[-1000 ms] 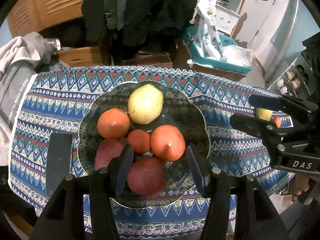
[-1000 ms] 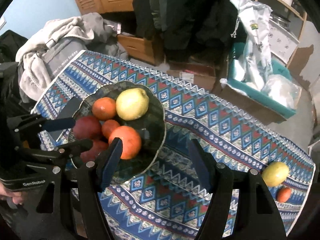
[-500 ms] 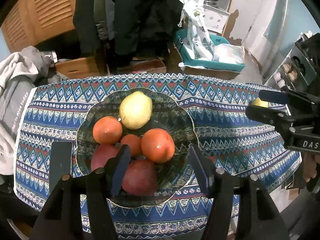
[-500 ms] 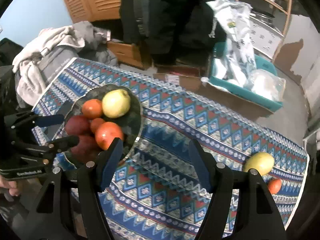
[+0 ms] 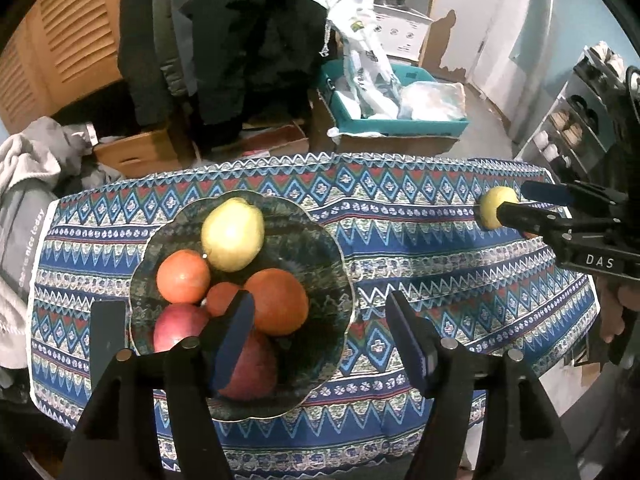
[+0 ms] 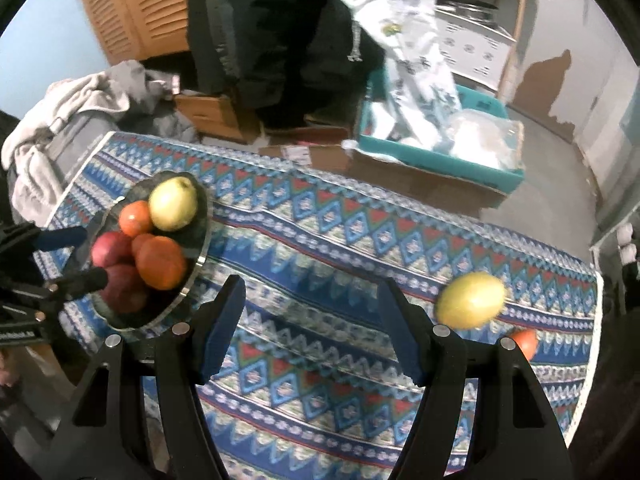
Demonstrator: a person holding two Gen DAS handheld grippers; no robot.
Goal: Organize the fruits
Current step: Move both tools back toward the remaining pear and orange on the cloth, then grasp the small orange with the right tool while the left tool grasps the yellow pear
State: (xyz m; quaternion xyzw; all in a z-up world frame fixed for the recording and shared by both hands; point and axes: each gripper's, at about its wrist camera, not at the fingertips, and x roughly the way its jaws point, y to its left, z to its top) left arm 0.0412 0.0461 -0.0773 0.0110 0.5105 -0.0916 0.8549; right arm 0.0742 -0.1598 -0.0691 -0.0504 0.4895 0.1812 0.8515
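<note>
A dark glass bowl [image 5: 324, 280] on the patterned tablecloth holds a yellow pear [image 5: 233, 234], oranges [image 5: 277, 301] and red apples [image 5: 248, 364]. It also shows in the right wrist view [image 6: 200, 240]. My left gripper [image 5: 320, 340] is open and empty above the bowl's right part. My right gripper [image 6: 310, 328] is open and empty over bare cloth. A loose yellow fruit [image 6: 471, 299] and a small orange fruit [image 6: 525, 341] lie on the cloth at the right end. In the left wrist view the right gripper [image 5: 516, 202] sits beside the yellow fruit [image 5: 494, 208].
The tablecloth [image 5: 400, 224] covers a small table. A dark flat object [image 5: 106, 336] lies left of the bowl. Behind the table are cardboard boxes [image 5: 132, 152], a teal bin with bags [image 5: 396, 108], hanging coats and grey clothing [image 5: 24, 184] at left.
Both grippers have pulled back and up from the table. The right gripper has swung right, so the loose yellow fruit is closer to it. Both stay open.
</note>
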